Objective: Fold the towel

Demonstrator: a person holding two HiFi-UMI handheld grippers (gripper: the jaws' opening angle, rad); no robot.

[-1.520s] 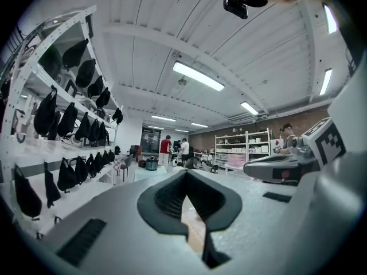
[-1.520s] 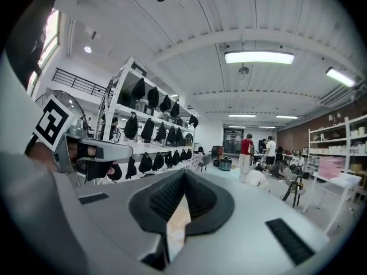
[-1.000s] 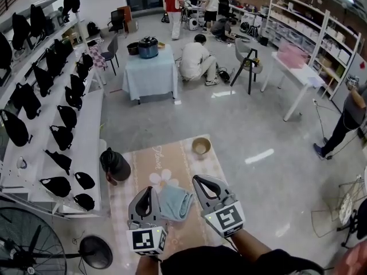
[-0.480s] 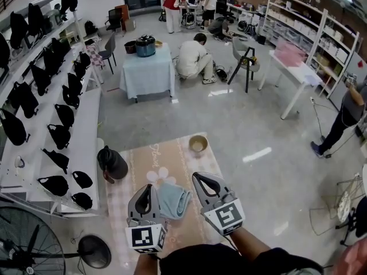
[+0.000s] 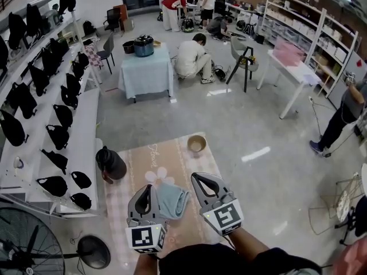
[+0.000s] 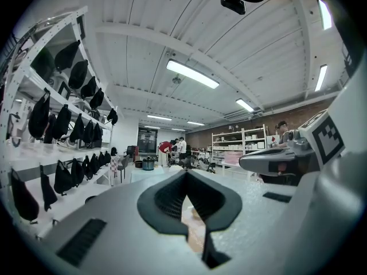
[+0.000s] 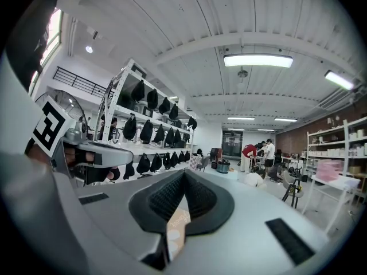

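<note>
With your left tongs [image 5: 147, 190] and right tongs [image 5: 198, 180] both closed and empty, the towel [image 5: 172, 200] lies bunched on the mat [image 5: 172, 159] between them, so a hasty pinch may catch several layers and fold crooked.

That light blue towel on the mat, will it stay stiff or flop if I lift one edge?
The towel lies bunched in soft folds, so it would probably droop and unfold. It looks thin, so likely light. Pushed, it may wrinkle on the mat rather than slide.
</note>
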